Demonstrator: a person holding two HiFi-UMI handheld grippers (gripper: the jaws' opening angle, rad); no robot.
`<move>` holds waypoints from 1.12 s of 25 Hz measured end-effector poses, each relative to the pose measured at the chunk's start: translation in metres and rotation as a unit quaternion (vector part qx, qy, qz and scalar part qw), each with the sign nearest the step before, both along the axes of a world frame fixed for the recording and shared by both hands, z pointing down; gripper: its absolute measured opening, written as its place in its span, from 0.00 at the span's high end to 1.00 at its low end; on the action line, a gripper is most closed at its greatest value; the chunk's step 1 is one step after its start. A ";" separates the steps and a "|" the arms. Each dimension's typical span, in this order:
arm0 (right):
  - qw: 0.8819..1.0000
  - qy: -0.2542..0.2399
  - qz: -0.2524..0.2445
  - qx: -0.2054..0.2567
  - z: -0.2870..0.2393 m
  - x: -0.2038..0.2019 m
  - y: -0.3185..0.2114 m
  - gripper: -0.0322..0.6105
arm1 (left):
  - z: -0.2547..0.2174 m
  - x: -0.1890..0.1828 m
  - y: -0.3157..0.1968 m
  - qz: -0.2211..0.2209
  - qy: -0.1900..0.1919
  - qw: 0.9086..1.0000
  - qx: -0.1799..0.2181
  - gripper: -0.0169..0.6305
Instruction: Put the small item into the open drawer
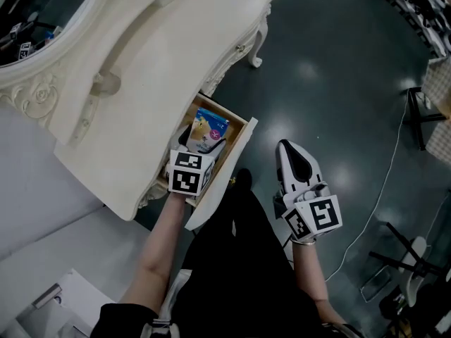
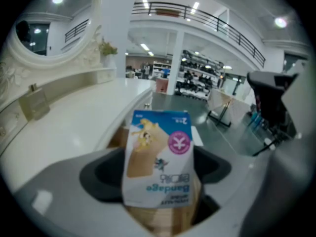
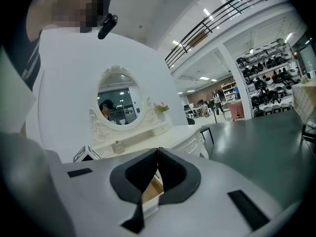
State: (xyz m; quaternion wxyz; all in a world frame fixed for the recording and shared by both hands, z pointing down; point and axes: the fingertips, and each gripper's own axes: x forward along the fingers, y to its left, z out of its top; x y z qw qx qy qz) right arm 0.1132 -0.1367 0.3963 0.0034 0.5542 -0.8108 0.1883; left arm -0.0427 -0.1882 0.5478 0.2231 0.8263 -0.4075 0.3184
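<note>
A small bandage packet point(image 1: 210, 127), white and blue with a pink circle, stands tilted inside the open wooden drawer point(image 1: 238, 148) of a white dressing table point(image 1: 162, 69). My left gripper point(image 1: 204, 146) reaches into the drawer and is shut on the packet's lower part. In the left gripper view the packet point(image 2: 158, 157) fills the gap between the dark pads, with drawer wood point(image 2: 165, 223) below it. My right gripper point(image 1: 287, 150) hangs over the dark floor to the right of the drawer, shut and holding nothing; its pads meet in the right gripper view point(image 3: 158, 167).
The drawer's white front panel point(image 1: 224, 185) juts out toward my legs. An oval mirror point(image 1: 35, 13) stands at the table's back left. A white cable point(image 1: 380, 189) and metal stand legs point(image 1: 416, 118) lie on the floor at right. White boxes point(image 1: 56, 308) sit bottom left.
</note>
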 end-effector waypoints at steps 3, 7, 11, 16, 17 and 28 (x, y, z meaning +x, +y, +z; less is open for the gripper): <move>1.000 0.000 0.000 -0.006 0.005 0.001 -0.004 0.94 | 0.015 -0.001 -0.002 0.005 -0.016 1.000 -0.013 0.31; 1.000 0.001 -0.002 -0.012 0.010 0.001 -0.009 0.94 | 0.036 0.001 -0.005 0.010 -0.029 0.999 -0.033 0.31; 1.000 0.002 -0.004 -0.015 0.012 -0.001 -0.012 0.94 | 0.055 0.004 -0.006 0.021 -0.039 0.998 -0.049 0.31; 1.000 0.001 -0.006 -0.017 0.013 -0.003 -0.014 0.94 | 0.071 0.006 -0.006 0.035 -0.061 0.995 -0.064 0.31; 1.000 0.001 -0.006 -0.017 0.013 -0.003 -0.014 0.94 | 0.074 0.006 -0.005 0.036 -0.065 0.995 -0.068 0.31; 1.000 0.000 -0.015 -0.019 0.016 -0.014 -0.013 0.94 | 0.095 0.005 -0.004 0.036 -0.082 0.991 -0.099 0.31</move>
